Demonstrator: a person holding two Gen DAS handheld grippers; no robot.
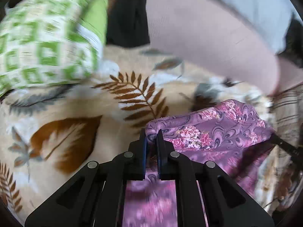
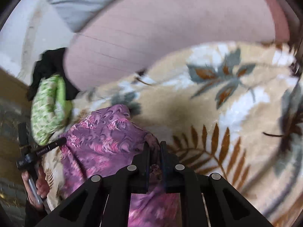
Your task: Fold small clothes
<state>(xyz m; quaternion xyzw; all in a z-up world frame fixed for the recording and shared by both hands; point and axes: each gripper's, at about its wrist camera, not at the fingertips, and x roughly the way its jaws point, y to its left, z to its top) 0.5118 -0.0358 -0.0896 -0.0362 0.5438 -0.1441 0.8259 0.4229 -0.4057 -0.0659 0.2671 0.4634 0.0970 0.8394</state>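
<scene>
The leaf-print blanket (image 1: 79,102) covers the work surface and serves as the folding bed; a pale pink pillow (image 1: 208,37) lies along its far edge. A green-and-white patterned cloth (image 1: 43,37) sits bunched at the far-left side of the blanket, apart from the working area — judged to be another item of the batch.

The purple floral garment (image 1: 217,130) is the piece in hand. It hangs stretched between the two tools above the blanket, so that the edge stays taut and can be carried over as one line.

The left gripper (image 1: 151,138) is clenched on one corner of the garment, cloth visible between its pads. The right gripper (image 2: 155,147) is likewise clamped on the opposite corner. The person's left hand (image 2: 37,185) appears at the lower left of the right wrist view, holding its tool.
</scene>
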